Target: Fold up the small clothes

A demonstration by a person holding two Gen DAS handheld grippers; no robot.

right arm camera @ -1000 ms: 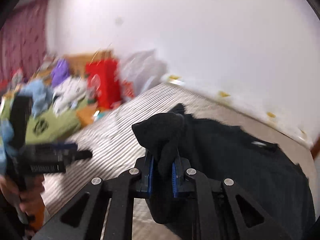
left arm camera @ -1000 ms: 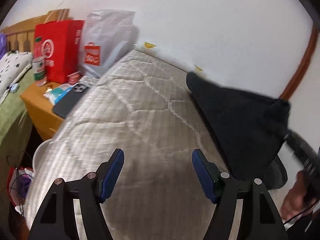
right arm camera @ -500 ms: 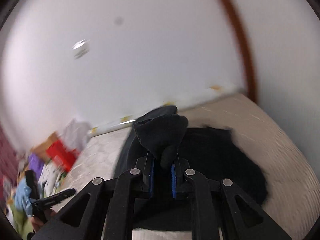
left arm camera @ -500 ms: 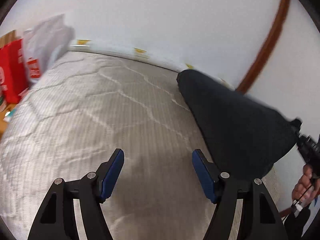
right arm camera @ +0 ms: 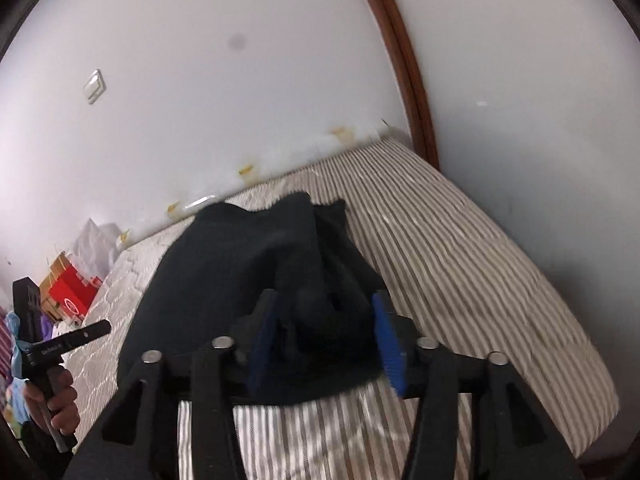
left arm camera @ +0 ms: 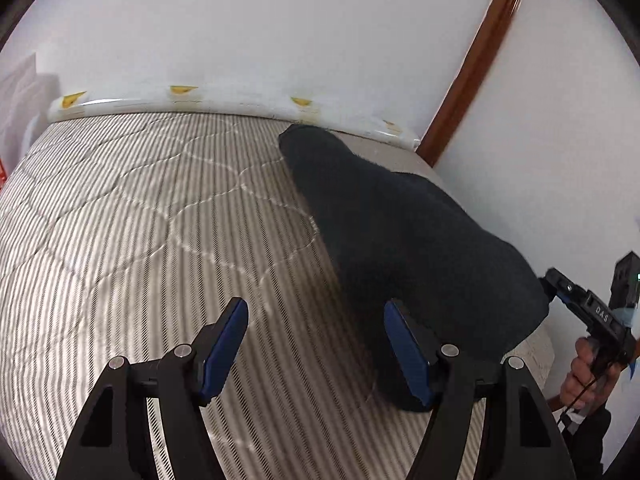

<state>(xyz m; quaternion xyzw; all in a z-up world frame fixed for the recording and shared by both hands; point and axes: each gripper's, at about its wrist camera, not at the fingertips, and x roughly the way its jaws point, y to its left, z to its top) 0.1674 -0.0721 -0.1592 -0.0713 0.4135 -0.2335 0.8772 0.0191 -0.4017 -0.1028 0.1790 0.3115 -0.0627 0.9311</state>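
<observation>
Red bag (right arm camera: 70,296) small, partly hidden

Two wrist views, shared garment (left arm camera: 400,240)

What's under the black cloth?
The striped mattress lies under the black cloth and shows all around it. Anything tucked beneath or inside the cloth's folds is covered, so I cannot tell.

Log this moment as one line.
left gripper: open, empty | right gripper: opening, black garment between jaws | striped mattress
</observation>
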